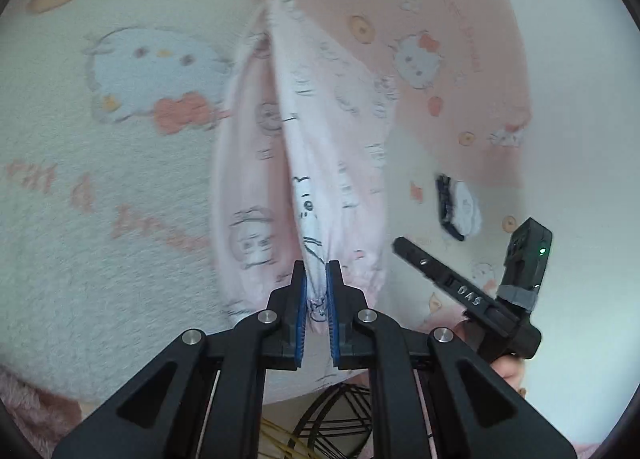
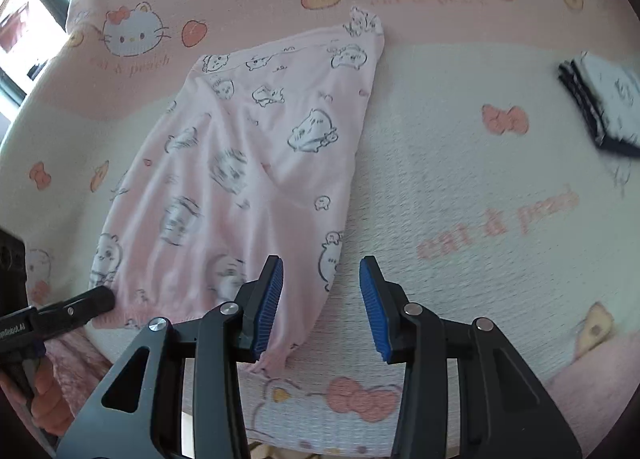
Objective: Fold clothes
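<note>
Pads first: we are seeing two blue ribbed ones on each hand-held gripper, four in all. We are looking along the left hand-held gripper (image 1: pixel 316 291) and finding its jaws nearly closed, pinching a bunched ridge at the hem of the one pink garment (image 1: pixel 320 163). We are looking along the right hand-held gripper (image 2: pixel 322 299) and finding its jaws standing apart with nothing pressed between them; the left pad is lying over the garment's near corner and the right pad is hanging over bare blanket.

We are counting one garment, pale pink with outlined cartoon animals, lying on a cat-and-peach printed blanket (image 2: pixel 460 163) that is covering the bed. From the right wrist we are seeing the pink garment (image 2: pixel 248 163) spread mostly flat, stretching away from the jaws toward the blanket's pink band. From the left wrist we are seeing it drawn up into a long fold running away from the pads, which the right view is not showing.

Each view is catching the other tool: the left view is showing the right one at its lower right, the right view is showing the left one's tip touching the garment's hem at the lower left, with fingers (image 2: pixel 48 399) on its handle.

Farther off, we are seeing one dark-edged folded item (image 2: pixel 604 99), well apart from the garment.
</note>
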The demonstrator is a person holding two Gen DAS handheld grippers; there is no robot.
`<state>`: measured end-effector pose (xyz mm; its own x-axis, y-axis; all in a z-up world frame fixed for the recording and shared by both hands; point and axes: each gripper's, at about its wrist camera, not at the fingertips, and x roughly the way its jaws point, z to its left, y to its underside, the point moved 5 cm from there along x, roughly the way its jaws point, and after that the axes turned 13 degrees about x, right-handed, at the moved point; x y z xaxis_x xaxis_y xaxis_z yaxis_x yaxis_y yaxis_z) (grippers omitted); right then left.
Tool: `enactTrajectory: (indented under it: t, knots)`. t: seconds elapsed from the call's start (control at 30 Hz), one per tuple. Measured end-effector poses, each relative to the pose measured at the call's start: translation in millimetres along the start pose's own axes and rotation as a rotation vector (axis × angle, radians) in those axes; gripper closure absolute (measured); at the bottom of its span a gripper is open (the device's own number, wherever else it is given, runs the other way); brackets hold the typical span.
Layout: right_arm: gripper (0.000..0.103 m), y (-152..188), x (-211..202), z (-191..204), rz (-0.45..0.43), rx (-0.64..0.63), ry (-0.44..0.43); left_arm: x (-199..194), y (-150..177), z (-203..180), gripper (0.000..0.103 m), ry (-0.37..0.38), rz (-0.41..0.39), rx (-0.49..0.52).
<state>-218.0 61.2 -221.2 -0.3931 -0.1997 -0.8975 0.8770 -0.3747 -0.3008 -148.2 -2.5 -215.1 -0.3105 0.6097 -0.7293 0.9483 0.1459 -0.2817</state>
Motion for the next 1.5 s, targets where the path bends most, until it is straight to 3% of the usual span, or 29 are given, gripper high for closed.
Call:
enactTrajectory:
  t: [0.1, 0.2, 0.27, 0.37, 0.47, 0.6, 0.67, 0.77, 0.87, 0.9, 0.97, 1.07, 1.1, 1.2, 1.3, 1.33, 1.4, 1.43, 1.47, 1.5]
  knots:
    - [0.062, 9, 10, 8, 0.030, -0.042, 0.007, 27, 18, 22, 0.092, -0.035, 0.126, -0.049]
    - [0.058, 19, 16, 23, 0.037, -0.127, 0.026, 16, 13, 20, 0.087, -0.098, 0.099, -0.038]
    - [0.049, 27, 26, 26, 0.052, -0.202, 0.109, 6, 11, 20, 0.076, -0.169, 0.073, -0.017]
    - [0.049, 39, 30, 16, 0.090, -0.230, 0.186, -5, 0, 12, 0.076, -0.191, 0.028, 0.044]
    - [0.049, 43, 21, 6, 0.123, -0.224, 0.169, -4, -20, -16, 0.075, -0.204, -0.016, 0.182]
    - [0.049, 21, -5, 11, -0.020, -0.130, 0.039, 23, -49, -45, 0.072, -0.223, 0.027, 0.333]
    - [0.049, 6, -9, 23, -0.076, -0.135, -0.011, 45, -54, -41, 0.072, -0.328, 0.119, 0.394]
    - [0.050, -1, 21, 29, -0.026, -0.218, 0.099, 66, -58, -31, 0.071, -0.488, 0.251, 0.460]
    - [0.050, 1, 35, 2, 0.027, -0.220, 0.225, 50, -60, -22, 0.065, -0.566, 0.269, 0.461]
    - [0.050, 0, 36, -6, 0.040, -0.204, 0.244, 43, -64, -23, 0.064, -0.553, 0.238, 0.458]
    - [0.050, -17, 19, -12, 0.031, -0.125, 0.183, 33, -76, -25, 0.064, -0.473, 0.171, 0.433]
    - [0.048, -52, -3, 5, -0.067, -0.158, 0.117, 34, -105, -32, 0.064, -0.357, 0.091, 0.413]
    - [0.048, -63, -2, 14, -0.077, -0.186, 0.107, 39, -114, -33, 0.064, -0.348, 0.081, 0.426]
    - [0.048, -86, 19, 31, -0.083, -0.243, 0.030, 69, -125, -36, 0.064, -0.285, 0.095, 0.498]
    - [0.048, -93, 62, 15, 0.022, -0.227, -0.006, 94, -122, -25, 0.065, -0.198, 0.181, 0.490]
    - [0.050, -94, 74, 8, 0.050, -0.228, -0.006, 91, -120, -22, 0.065, -0.192, 0.187, 0.508]
    - [0.054, -95, 73, -7, 0.026, -0.275, 0.004, 80, -118, -12, 0.066, -0.246, 0.232, 0.526]
    - [0.051, -100, 70, -14, 0.013, -0.278, 0.050, 73, -117, -6, 0.066, -0.285, 0.253, 0.530]
    - [0.040, -105, 67, -22, 0.000, -0.281, 0.096, 67, -117, 0, 0.066, -0.334, 0.274, 0.533]
    - [0.042, -110, 64, -29, -0.014, -0.276, 0.136, 60, -118, 6, 0.066, -0.400, 0.288, 0.541]
